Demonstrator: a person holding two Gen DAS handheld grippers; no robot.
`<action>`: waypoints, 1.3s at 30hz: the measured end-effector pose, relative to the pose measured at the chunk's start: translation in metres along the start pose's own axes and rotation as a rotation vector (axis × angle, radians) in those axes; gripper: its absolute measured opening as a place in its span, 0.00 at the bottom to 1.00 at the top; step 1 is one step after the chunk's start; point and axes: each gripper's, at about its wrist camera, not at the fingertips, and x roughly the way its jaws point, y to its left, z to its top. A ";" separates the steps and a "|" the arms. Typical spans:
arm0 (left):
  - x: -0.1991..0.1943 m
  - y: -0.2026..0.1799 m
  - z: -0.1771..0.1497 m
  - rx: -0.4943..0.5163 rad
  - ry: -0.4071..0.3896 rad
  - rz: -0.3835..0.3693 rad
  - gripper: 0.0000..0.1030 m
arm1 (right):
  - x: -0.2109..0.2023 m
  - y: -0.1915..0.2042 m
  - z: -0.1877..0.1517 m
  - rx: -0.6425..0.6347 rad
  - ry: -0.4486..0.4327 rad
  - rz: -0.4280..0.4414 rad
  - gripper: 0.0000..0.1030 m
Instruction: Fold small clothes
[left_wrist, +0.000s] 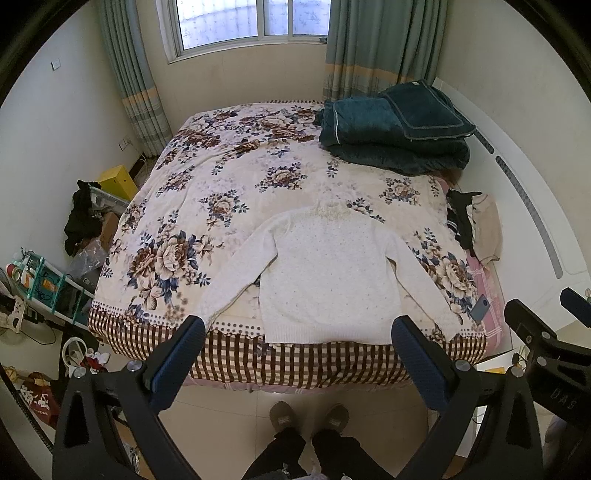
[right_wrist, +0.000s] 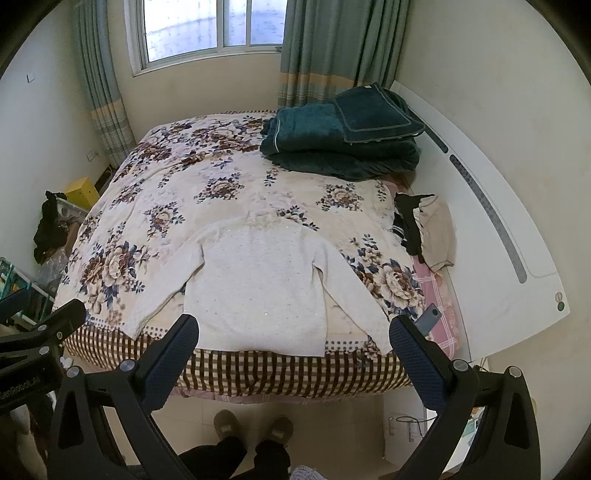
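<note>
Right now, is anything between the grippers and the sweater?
Nothing visible. The sweater lies flat at the bed's near edge, and both the left gripper and right gripper are open just short of its hem, with clear air between.

Left gripper (left_wrist: 299, 328) and right gripper (right_wrist: 294, 328) hover side by side, fingers spread wide.

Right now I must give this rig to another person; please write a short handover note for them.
Left gripper: open, empty, held in the air in front of the bed's near edge.
Right gripper: open, empty, also in front of the near edge.
White sweater: spread flat on the floral bedspread, hem toward you, both sleeves out.
Done: sweater laid out.
Left: all folds. More clothes wait at the right edge of the bed.
</note>
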 end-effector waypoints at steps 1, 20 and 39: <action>0.000 0.000 0.000 0.000 0.001 -0.002 1.00 | 0.000 0.000 0.000 0.000 0.000 -0.001 1.00; -0.005 -0.003 0.012 -0.003 -0.002 -0.005 1.00 | -0.003 0.001 0.005 -0.002 -0.003 -0.002 1.00; -0.006 0.000 0.015 -0.003 -0.007 -0.008 1.00 | -0.013 0.006 0.006 -0.003 -0.006 -0.002 1.00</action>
